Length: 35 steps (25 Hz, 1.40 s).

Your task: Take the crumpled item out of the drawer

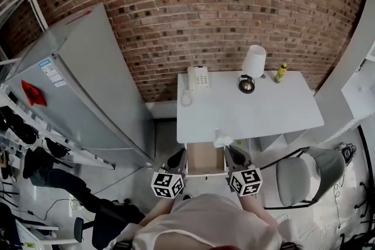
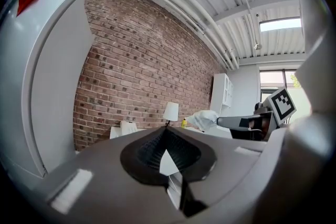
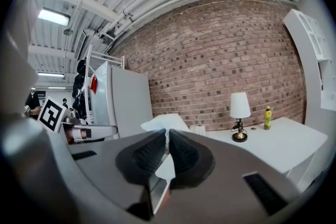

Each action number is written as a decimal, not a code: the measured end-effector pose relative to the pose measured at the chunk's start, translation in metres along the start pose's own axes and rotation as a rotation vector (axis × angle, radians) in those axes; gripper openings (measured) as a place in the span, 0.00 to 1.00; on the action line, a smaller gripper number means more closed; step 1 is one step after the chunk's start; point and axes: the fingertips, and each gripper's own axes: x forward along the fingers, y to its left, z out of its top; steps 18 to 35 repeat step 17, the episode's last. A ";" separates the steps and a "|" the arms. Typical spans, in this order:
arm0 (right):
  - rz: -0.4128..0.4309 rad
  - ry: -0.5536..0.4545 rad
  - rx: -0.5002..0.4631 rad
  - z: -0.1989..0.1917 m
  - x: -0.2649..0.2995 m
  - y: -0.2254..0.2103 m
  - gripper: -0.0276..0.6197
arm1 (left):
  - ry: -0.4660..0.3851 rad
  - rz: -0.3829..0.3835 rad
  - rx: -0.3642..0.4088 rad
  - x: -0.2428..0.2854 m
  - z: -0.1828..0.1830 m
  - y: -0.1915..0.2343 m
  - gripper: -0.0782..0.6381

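Observation:
A white crumpled item hangs at the front edge of the white desk, above the open drawer. My right gripper is shut on it; in the right gripper view the item pokes up from between the closed pads at my right gripper's tip. In the left gripper view the item shows at the tip of the right gripper. My left gripper hovers over the drawer's left side, jaws together at the tips, nothing in them. The drawer's inside shows bare brown.
On the desk stand a white phone, a lamp and a yellow bottle. A tall grey cabinet stands left of the desk, a grey chair right of the drawer, a white shelf unit at far right.

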 end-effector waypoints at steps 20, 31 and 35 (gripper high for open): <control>0.017 0.001 0.019 -0.007 0.004 0.019 0.08 | 0.037 0.003 0.006 -0.014 -0.009 0.011 0.12; 0.017 0.001 0.019 -0.007 0.004 0.019 0.08 | 0.037 0.003 0.006 -0.014 -0.009 0.011 0.12; 0.017 0.001 0.019 -0.007 0.004 0.019 0.08 | 0.037 0.003 0.006 -0.014 -0.009 0.011 0.12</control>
